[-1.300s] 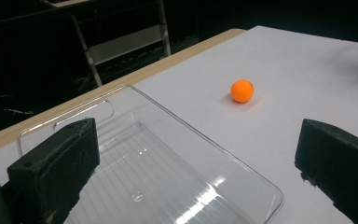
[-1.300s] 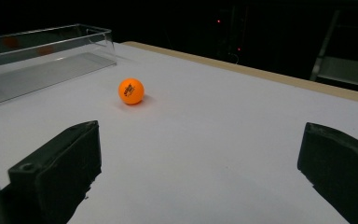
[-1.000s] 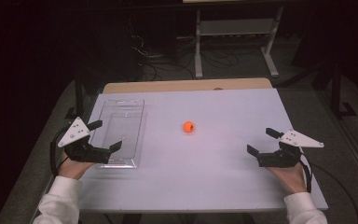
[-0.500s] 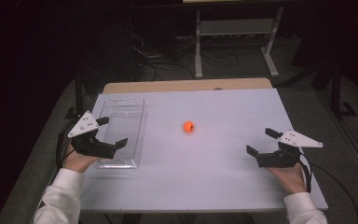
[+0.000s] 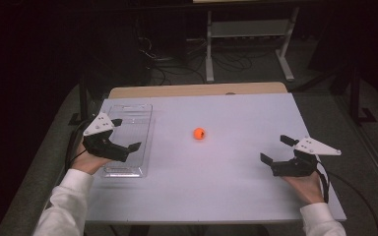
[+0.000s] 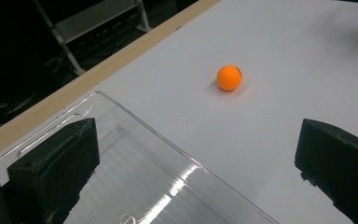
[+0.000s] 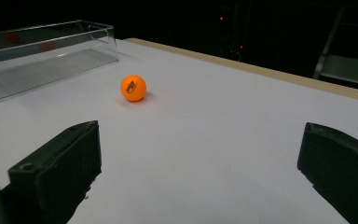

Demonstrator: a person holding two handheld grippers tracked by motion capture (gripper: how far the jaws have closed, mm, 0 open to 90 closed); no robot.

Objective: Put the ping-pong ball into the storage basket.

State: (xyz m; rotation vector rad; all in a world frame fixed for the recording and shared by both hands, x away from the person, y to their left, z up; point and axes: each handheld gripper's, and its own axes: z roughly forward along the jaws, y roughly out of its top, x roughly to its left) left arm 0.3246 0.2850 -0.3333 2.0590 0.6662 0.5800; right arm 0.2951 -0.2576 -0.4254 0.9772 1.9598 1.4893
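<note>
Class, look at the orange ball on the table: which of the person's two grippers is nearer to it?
Left. The left gripper hangs open over the clear tray, beside the orange ball; the right gripper sits open farther off, near the table's front right.

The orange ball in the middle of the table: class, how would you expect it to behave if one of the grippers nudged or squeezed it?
The orange ball is round and lies free on the flat white table, so a nudge would probably send it rolling. It looks like a printed table-tennis ball, so it is likely very light and hollow. Its smooth curve might slip from flat jaws unless they close across its middle.
</note>
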